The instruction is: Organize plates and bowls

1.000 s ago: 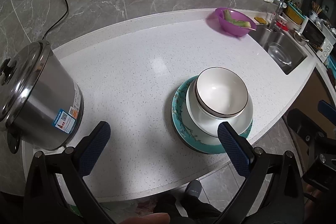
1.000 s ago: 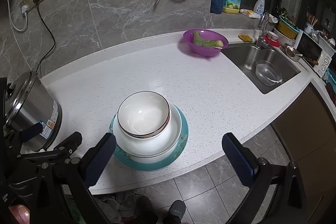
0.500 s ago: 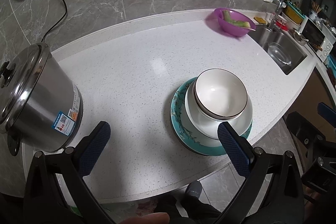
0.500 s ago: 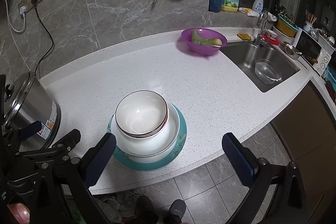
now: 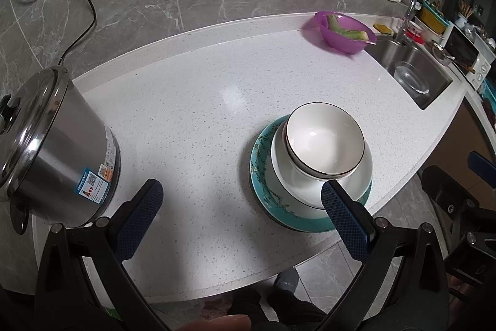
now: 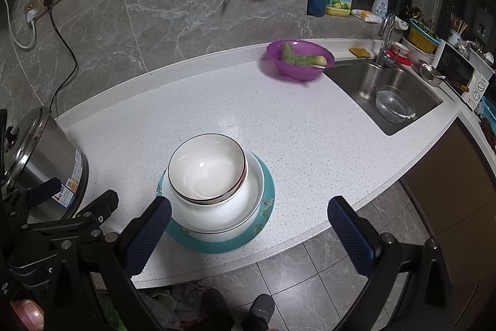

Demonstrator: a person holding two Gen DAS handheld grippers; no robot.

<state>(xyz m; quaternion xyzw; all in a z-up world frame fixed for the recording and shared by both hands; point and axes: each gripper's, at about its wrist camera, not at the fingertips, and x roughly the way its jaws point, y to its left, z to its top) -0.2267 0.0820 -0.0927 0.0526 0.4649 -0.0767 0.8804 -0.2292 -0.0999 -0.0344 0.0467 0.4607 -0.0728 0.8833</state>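
Drawing back slightly, both grippers, left gripper and right gripper, hang spread and empty; rimmed bowl sits stacked on teal plate, seemingly finished.

We see a glossy white ceramic bowl, a brushed steel pot, a speckled stone-like surface and a translucent purple plastic bowl.

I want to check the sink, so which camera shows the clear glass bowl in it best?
The right wrist view: the clear glass bowl sits unobstructed in the steel sink. In the left wrist view it is smaller, near the edge.
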